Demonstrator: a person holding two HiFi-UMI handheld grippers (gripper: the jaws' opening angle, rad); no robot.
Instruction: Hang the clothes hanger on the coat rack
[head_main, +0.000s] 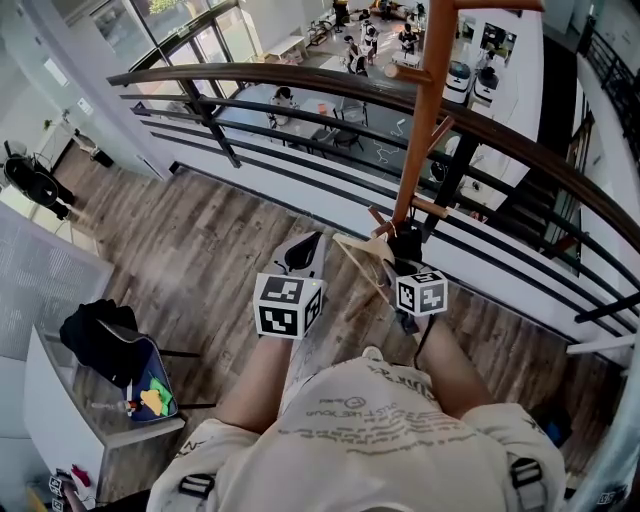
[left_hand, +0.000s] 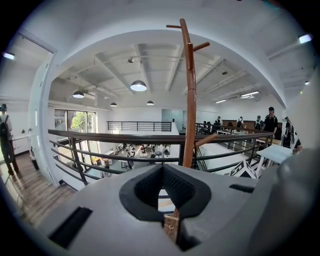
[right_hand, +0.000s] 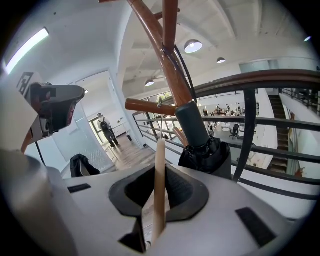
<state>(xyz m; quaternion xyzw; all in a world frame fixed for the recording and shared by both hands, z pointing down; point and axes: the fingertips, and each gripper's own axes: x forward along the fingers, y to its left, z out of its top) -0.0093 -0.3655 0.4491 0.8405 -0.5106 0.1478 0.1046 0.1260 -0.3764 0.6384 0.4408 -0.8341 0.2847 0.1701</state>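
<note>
Jaws of right gripper (head_main: 403, 246) clamp pale wooden hanger (right_hand: 159, 192).

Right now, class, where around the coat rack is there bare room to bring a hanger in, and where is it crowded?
Free: the air left of the coat rack, between the railing and the floor; the upper peg is bare. Crowded: low on its pole, where the umbrella, the hanger and the right gripper bunch together.
</note>
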